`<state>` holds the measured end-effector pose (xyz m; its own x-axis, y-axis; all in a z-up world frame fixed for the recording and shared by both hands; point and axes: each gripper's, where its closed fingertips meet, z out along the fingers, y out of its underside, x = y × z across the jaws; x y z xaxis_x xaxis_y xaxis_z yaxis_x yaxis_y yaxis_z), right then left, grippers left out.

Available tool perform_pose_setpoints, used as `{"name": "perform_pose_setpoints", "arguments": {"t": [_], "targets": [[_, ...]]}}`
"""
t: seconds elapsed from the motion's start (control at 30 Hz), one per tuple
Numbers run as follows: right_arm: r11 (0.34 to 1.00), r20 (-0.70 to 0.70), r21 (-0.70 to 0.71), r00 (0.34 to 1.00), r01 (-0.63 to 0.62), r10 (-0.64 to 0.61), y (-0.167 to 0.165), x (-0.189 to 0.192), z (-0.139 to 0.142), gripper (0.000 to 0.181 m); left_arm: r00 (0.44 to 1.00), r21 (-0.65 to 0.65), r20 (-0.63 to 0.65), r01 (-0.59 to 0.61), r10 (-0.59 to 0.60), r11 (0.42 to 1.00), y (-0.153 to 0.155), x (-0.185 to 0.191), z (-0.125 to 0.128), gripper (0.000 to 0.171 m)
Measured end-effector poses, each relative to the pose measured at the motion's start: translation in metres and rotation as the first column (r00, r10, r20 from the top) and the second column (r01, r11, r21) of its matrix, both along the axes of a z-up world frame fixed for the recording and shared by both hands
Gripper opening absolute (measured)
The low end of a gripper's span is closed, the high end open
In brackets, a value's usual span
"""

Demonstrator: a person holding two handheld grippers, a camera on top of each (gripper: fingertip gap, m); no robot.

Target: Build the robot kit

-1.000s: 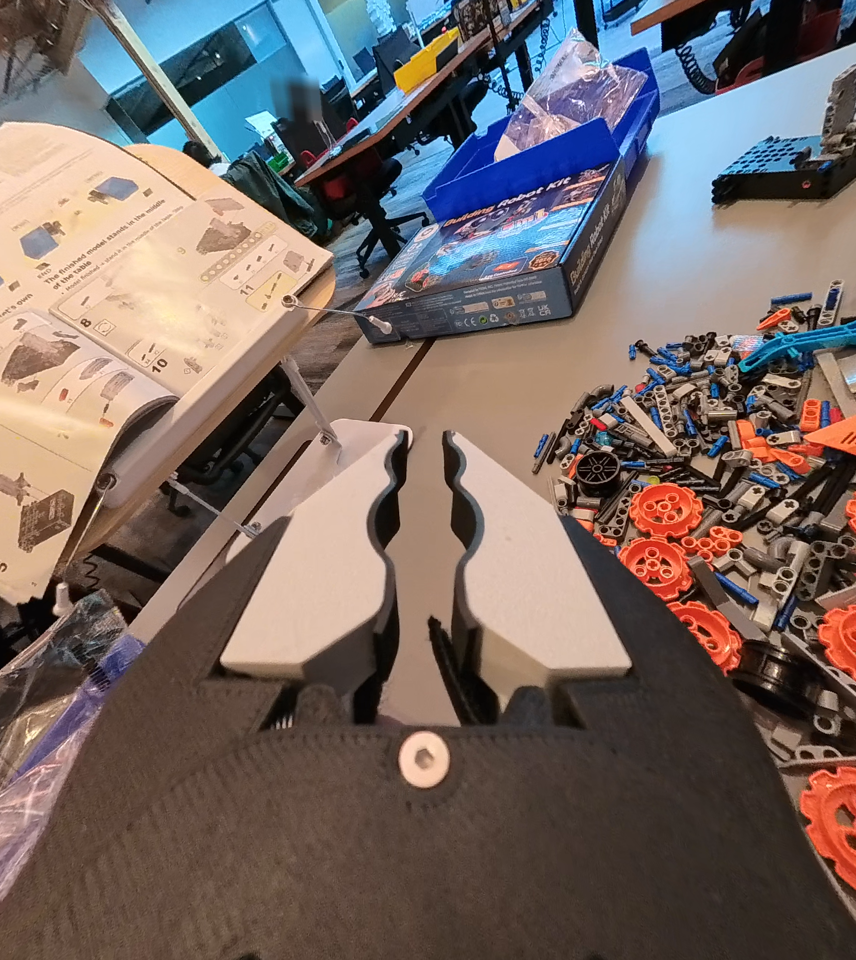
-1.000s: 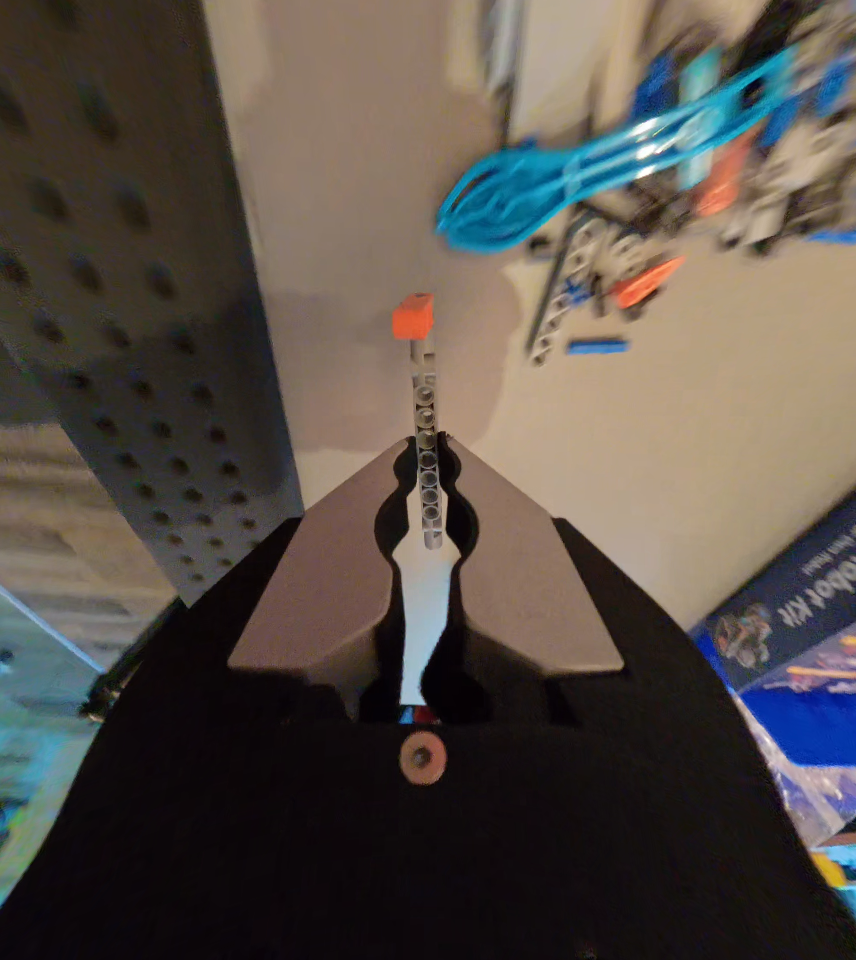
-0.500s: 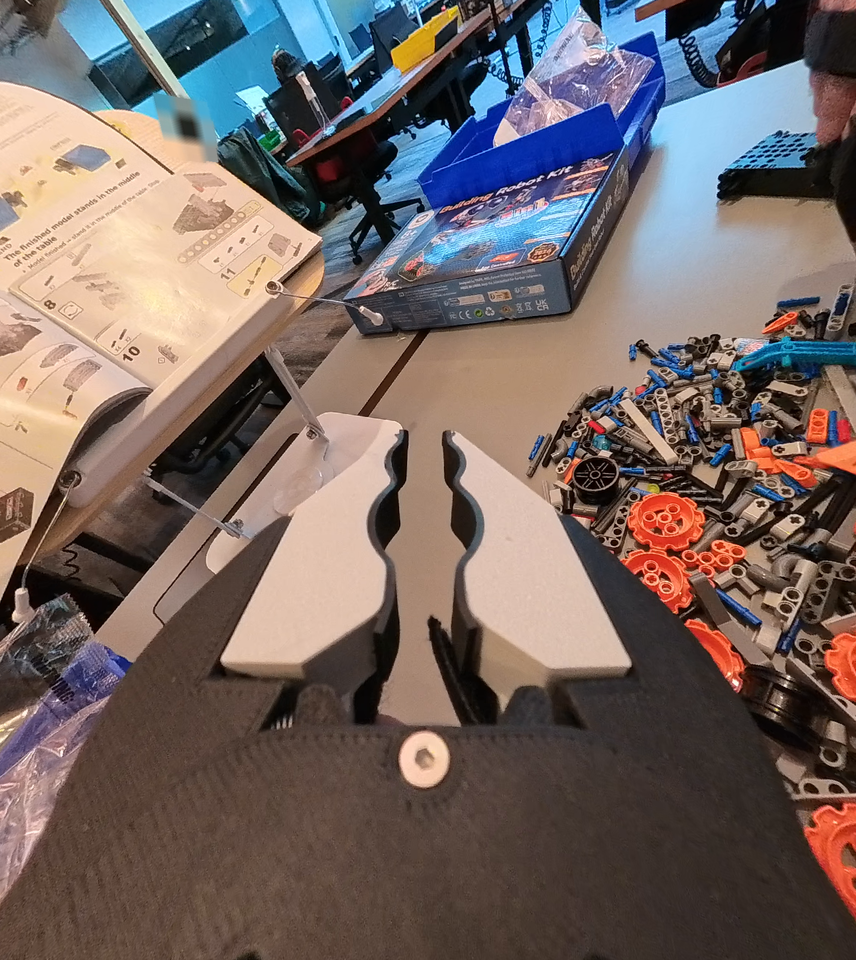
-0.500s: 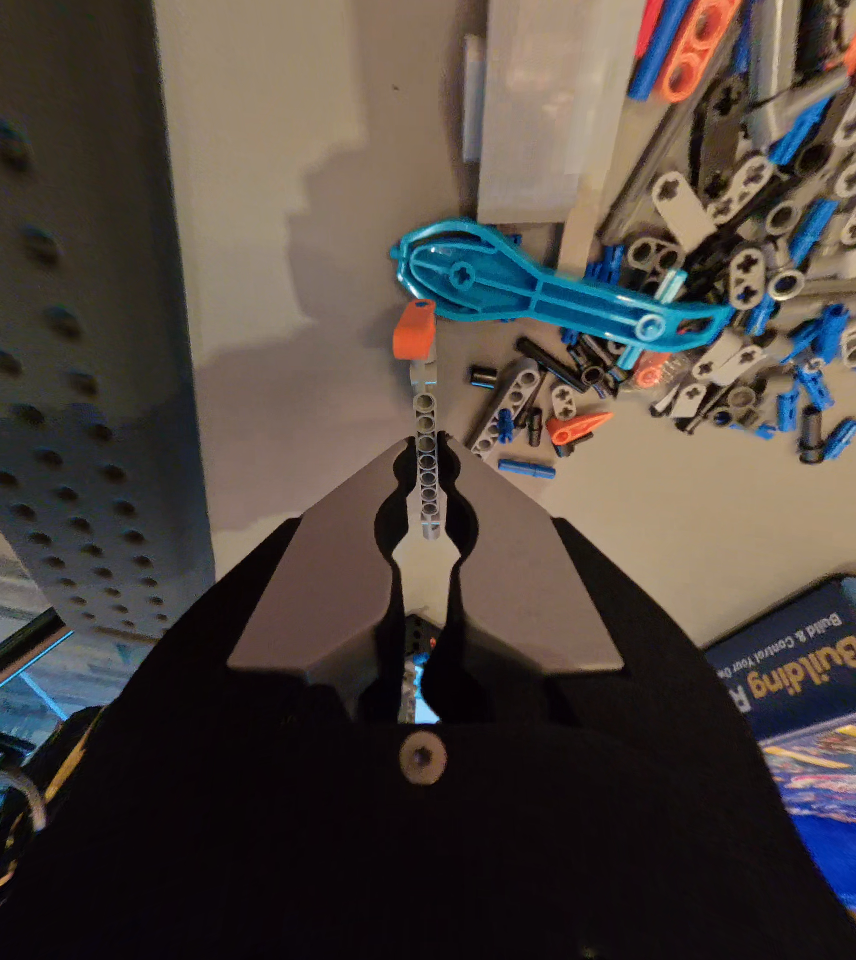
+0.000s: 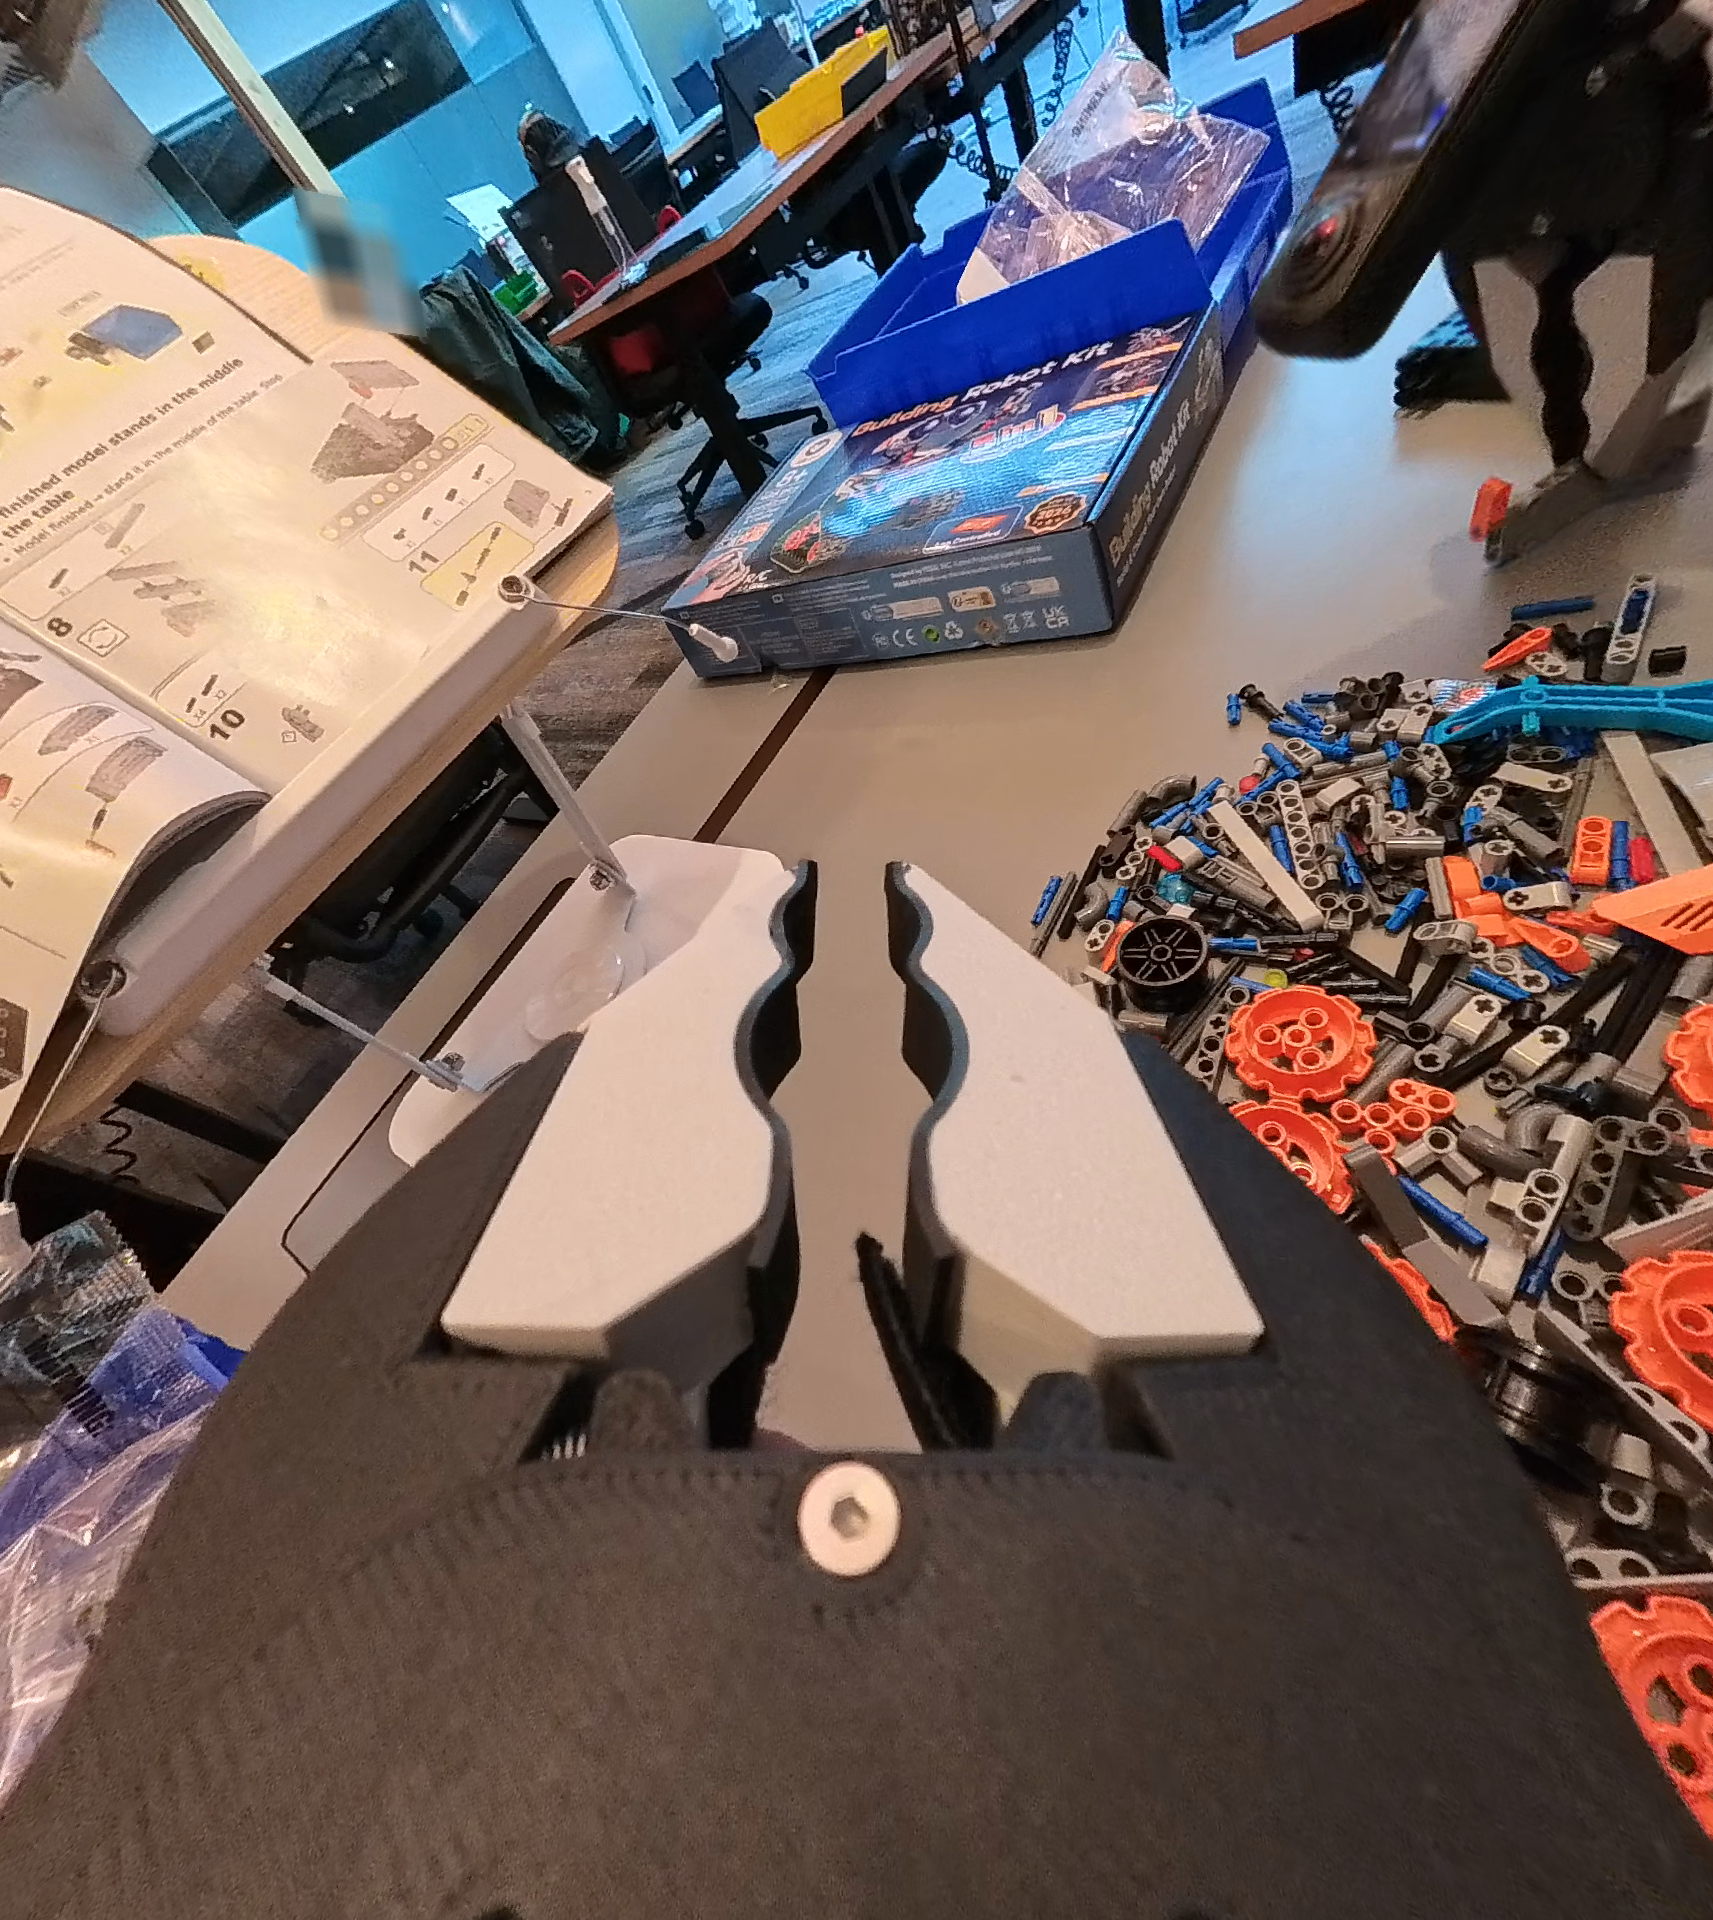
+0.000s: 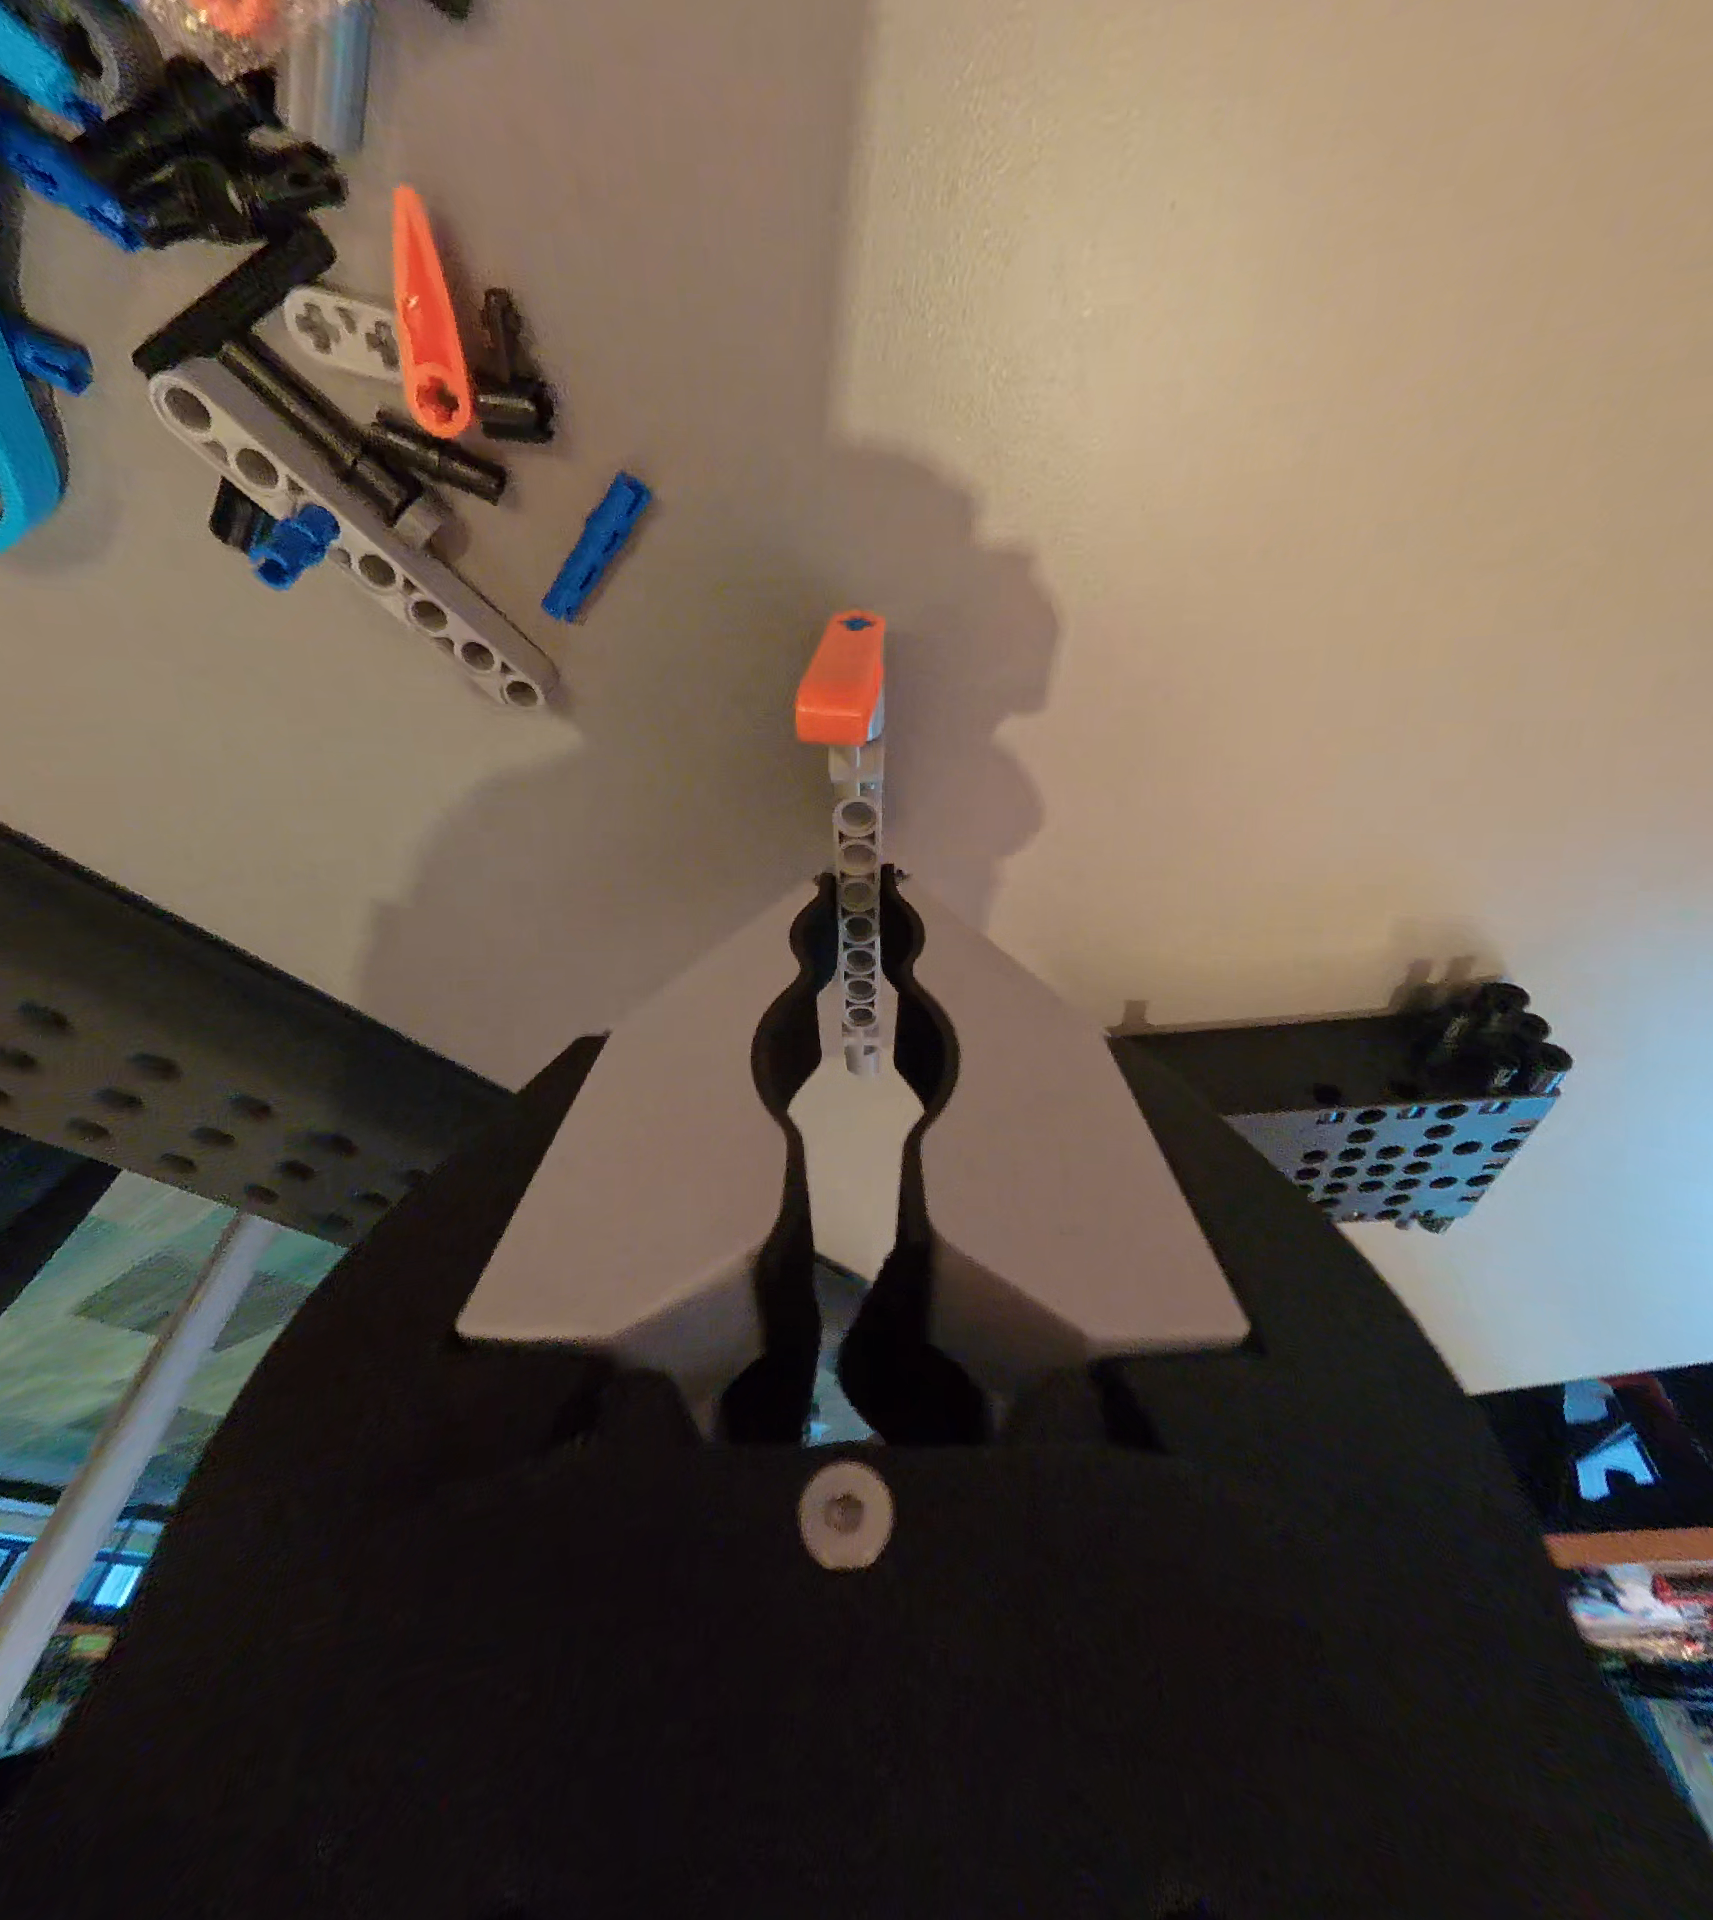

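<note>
Currently, right claw (image 6: pixel 857 883): pinches a grey holed beam (image 6: pixel 859 935) with orange tip (image 6: pixel 839 681), above the counter (image 6: pixel 1351 416).
Left claw (image 5: pixel 847 883): narrowly parted, empty, beside the loose parts pile (image 5: pixel 1454 987).
Risk: thin grip; the beam may pivot or slip.

The right gripper (image 6: pixel 857 883) had its jaws pinched on a thin grey holed beam (image 6: pixel 858 914) capped by an orange piece (image 6: pixel 836 681), the beam sticking straight out past the tips above the bare counter (image 6: pixel 1351 520). Just off to one side lay a blue pin (image 6: pixel 597 545), a loose grey beam (image 6: pixel 353 530) and an orange pointed piece (image 6: pixel 428 312). The left gripper (image 5: pixel 847 883) hung with its jaws slightly apart and nothing between them, beside the heap of small parts (image 5: pixel 1454 935) with orange gears (image 5: pixel 1299 1039)
</note>
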<state>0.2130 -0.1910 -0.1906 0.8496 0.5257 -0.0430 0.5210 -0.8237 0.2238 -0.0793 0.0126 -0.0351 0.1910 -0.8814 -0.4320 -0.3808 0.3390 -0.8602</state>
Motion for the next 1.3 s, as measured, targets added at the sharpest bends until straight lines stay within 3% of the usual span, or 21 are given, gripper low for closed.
{"name": "perform_pose_setpoints", "arguments": {"t": [0.33,0.53,0.7,0.77,0.9,0.97,1.03,1.17,1.3], "targets": [[0.999,-0.111,0.003,0.993,-0.040,0.040,0.015,-0.077,0.000,0.005,1.000,0.003,-0.009,0.021,-0.021,1.000,-0.008,0.004,-0.002,0.011],[0.993,-0.047,0.093,0.996,-0.066,0.071,0.025,-0.066,0.017,0.005,0.999,0.024,-0.027,0.029,-0.028,0.999,-0.013,0.007,-0.005,0.011],[0.952,-0.196,0.304,0.977,-0.016,0.079,0.047,-0.074,0.053,0.005,0.997,-0.001,-0.041,0.061,-0.061,0.998,-0.021,0.017,-0.009,0.013],[0.952,-0.266,0.307,0.959,-0.009,0.095,0.039,-0.077,0.058,0.005,0.996,-0.001,-0.051,0.069,-0.069,0.998,-0.025,0.023,-0.010,0.013],[0.945,-0.315,0.214,0.898,-0.248,0.307,-0.023,-0.080,0.052,0.005,0.992,0.021,-0.087,0.089,-0.087,0.996,-0.033,0.034,-0.016,0.013],[0.886,-0.330,0.138,0.822,-0.443,0.463,-0.063,-0.090,0.041,0.005,0.990,0.017,-0.102,0.101,-0.099,0.995,-0.036,0.040,-0.021,0.013],[0.833,-0.327,0.057,0.778,-0.550,0.536,-0.088,-0.097,0.026,0.005,0.988,0.019,-0.117,0.105,-0.102,0.994,-0.038,0.046,-0.025,0.013],[0.736,-0.274,-0.040,0.716,-0.676,0.642,-0.100,-0.096,0.006,0.005,0.986,0.024,-0.123,0.113,-0.110,0.993,-0.043,0.055,-0.025,0.013],[0.666,-0.269,-0.069,0.657,-0.743,0.705,-0.099,-0.100,0.004,0.006,0.986,0.044,-0.122,0.117,-0.111,0.992,-0.047,0.059,-0.021,0.013]]}}
